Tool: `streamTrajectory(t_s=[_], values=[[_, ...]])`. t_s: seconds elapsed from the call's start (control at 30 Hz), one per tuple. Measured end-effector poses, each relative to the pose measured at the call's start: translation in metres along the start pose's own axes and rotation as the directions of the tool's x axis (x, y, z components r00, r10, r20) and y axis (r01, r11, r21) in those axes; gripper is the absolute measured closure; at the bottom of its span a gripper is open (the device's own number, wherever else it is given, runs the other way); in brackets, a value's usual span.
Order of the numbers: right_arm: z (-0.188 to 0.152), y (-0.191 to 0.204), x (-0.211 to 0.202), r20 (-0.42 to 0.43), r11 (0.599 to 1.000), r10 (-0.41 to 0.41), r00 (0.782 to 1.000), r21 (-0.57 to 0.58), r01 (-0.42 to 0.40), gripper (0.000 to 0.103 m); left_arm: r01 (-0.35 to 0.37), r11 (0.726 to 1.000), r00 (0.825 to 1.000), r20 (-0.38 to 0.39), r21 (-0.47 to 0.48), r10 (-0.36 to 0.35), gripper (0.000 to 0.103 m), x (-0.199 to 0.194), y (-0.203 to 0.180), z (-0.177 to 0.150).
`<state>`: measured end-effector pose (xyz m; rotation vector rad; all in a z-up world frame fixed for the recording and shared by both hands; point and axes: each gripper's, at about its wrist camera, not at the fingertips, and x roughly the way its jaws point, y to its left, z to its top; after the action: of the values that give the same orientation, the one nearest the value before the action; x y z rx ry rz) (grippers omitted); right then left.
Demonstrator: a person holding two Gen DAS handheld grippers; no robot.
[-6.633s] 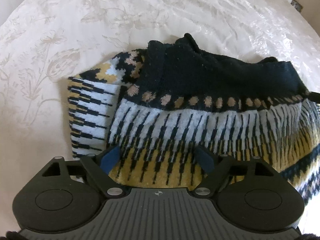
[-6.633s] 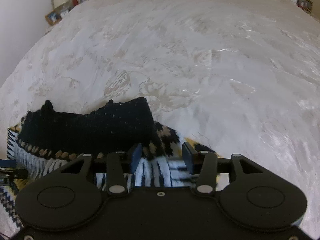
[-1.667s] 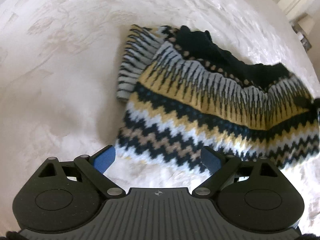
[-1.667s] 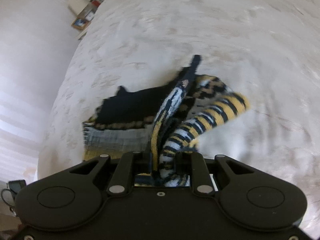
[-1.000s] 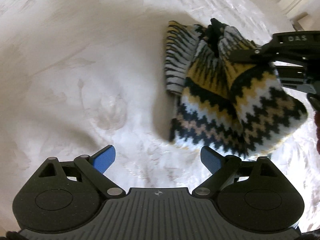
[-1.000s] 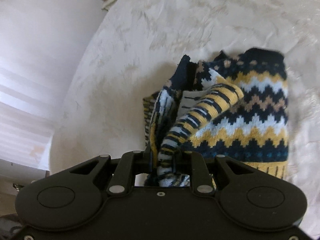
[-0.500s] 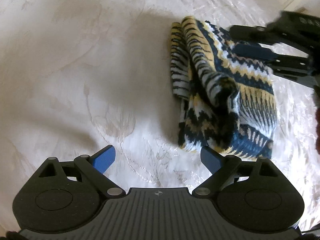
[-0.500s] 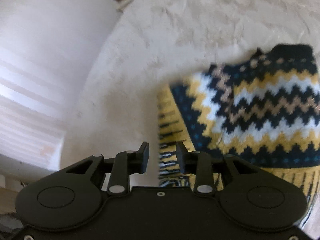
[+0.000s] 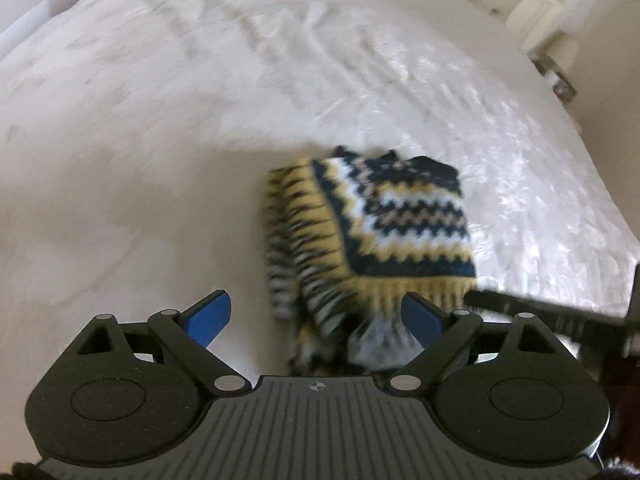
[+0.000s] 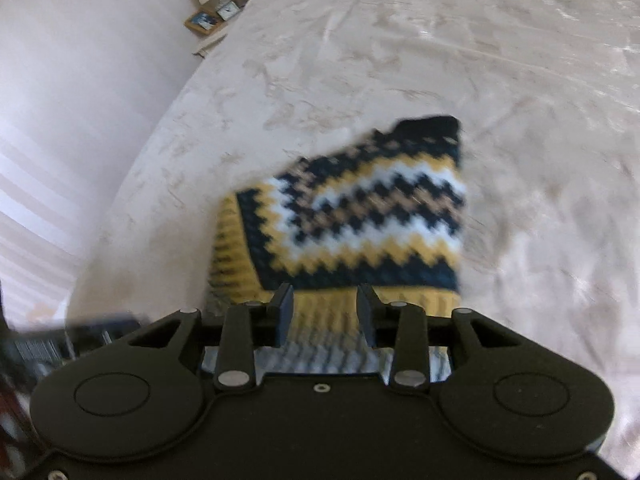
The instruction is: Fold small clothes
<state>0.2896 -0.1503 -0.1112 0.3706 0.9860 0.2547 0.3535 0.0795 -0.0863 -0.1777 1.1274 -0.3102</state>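
Two grippers: both released, neither grasping anything.
Left gripper (image 9: 316, 318): jaws spread wide, hovering over sweater's near edge, likely to press or straighten.
Sweater (image 9: 376, 232): folded compact on bed (image 9: 200, 120), zigzag panel uppermost.
Right gripper (image 10: 325, 312): jaws parted above yellow hem, clear of fabric.

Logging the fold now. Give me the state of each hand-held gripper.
Left hand-held gripper: open, holding nothing.
Right hand-held gripper: open, over the folded sweater, not gripping it.
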Motion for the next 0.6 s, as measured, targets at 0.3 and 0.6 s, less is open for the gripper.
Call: streamTrajectory(t_s=[0.3,0.6], values=[[-0.034,-0.022,-0.018,0.031,0.993,-0.089,0.996,0.076,0.086,0.041,-0.062,0.979,0.997,-0.036,0.196,0.071,0.01,0.055,-0.039,-0.008],[-0.036,-0.026,-0.015,0.006,0.993,-0.103,0.995,0.059,0.102,0.029,-0.123,0.99,0.981,-0.143,0.071,0.132,0.009,0.092,0.02,-0.021]])
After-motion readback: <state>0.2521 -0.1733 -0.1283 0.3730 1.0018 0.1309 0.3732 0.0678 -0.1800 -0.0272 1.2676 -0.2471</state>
